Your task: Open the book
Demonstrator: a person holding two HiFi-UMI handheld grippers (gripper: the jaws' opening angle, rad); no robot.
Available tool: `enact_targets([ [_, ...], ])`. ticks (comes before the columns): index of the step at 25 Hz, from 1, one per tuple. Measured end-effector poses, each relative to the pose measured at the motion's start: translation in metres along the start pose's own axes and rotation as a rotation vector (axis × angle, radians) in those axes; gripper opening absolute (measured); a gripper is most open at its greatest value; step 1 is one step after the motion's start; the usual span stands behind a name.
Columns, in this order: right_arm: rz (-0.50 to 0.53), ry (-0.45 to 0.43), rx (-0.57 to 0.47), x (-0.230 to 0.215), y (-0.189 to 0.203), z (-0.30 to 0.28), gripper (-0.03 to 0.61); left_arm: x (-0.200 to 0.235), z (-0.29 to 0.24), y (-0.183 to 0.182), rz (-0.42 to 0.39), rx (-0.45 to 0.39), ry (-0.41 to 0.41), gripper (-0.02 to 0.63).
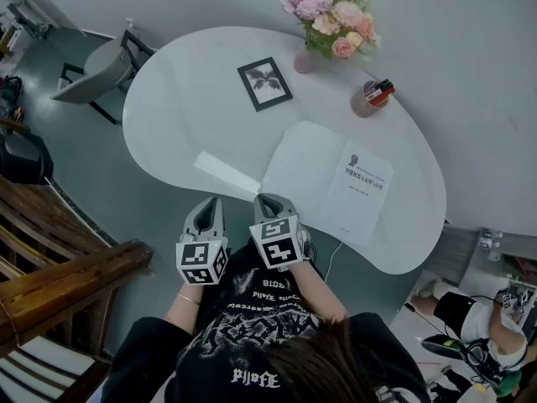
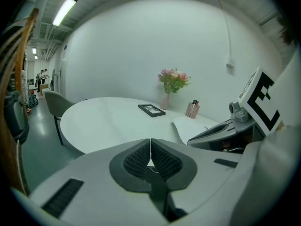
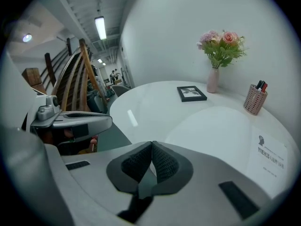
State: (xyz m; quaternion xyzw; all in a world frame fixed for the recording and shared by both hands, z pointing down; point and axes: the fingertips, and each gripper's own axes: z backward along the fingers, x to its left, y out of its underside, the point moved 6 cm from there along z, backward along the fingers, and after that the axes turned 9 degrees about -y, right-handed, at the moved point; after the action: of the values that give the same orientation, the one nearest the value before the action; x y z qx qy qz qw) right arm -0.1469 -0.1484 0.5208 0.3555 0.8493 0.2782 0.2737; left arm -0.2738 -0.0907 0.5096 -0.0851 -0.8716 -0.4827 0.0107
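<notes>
- A person holds 2 grippers side by side above the near rim of a white, rounded table (image 1: 176,124), both pointing forward and down.
- The left gripper (image 1: 208,201) has its jaws pressed together, with nothing between the pads.
- The right gripper (image 1: 268,198), just beside the left one, is also closed and empty.
- The book (image 1: 359,193) lies flat on the table, ahead of the right gripper and to its right, printed white face up. A plain white leaf spreads from it, and the leaf's nearest corner is close to that gripper's tips.
- Whether that leaf is the book's turned cover cannot be told.
- Farther ahead of both grippers a black-framed picture (image 1: 265,83) lies flat. Beyond it and to the right stands a vase of pink flowers (image 1: 330,19).
- A pen pot (image 1: 367,99) stands past the book's far edge.
- A grey chair (image 1: 96,70) sits well off to the left gripper's left — beyond the table.
</notes>
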Motion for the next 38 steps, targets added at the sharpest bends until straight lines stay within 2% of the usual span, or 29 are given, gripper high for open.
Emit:
enact_targets([
  [17,-0.051,-0.041,0.053,-0.007,0.013,-0.017,0.028,-0.005,-0.010,-0.007,-0.036,-0.010,0.035,0.025],
  [21,-0.074,-0.040,0.012,-0.010,0.012,-0.013,0.032,-0.007,-0.011,-0.008,-0.033,-0.014,0.036,0.025],
  [23,-0.088,-0.058,-0.017,-0.006,0.009,-0.010,0.060,-0.008,-0.011,-0.008,-0.033,-0.015,0.038,0.025],
  [25,-0.078,-0.077,-0.030,-0.003,0.006,-0.008,0.115,-0.009,-0.012,-0.008,-0.035,-0.015,0.041,0.025],
  [29,-0.060,-0.079,-0.057,-0.001,0.000,0.003,0.129,-0.014,-0.011,-0.010,-0.041,-0.023,0.052,0.025],
  [34,-0.057,-0.048,-0.139,-0.006,-0.011,0.031,0.135,-0.028,-0.008,-0.018,-0.042,-0.040,0.091,0.025],
  [38,-0.080,0.007,-0.211,-0.016,-0.016,0.059,0.138,-0.050,-0.004,-0.039,-0.046,-0.088,0.163,0.025],
])
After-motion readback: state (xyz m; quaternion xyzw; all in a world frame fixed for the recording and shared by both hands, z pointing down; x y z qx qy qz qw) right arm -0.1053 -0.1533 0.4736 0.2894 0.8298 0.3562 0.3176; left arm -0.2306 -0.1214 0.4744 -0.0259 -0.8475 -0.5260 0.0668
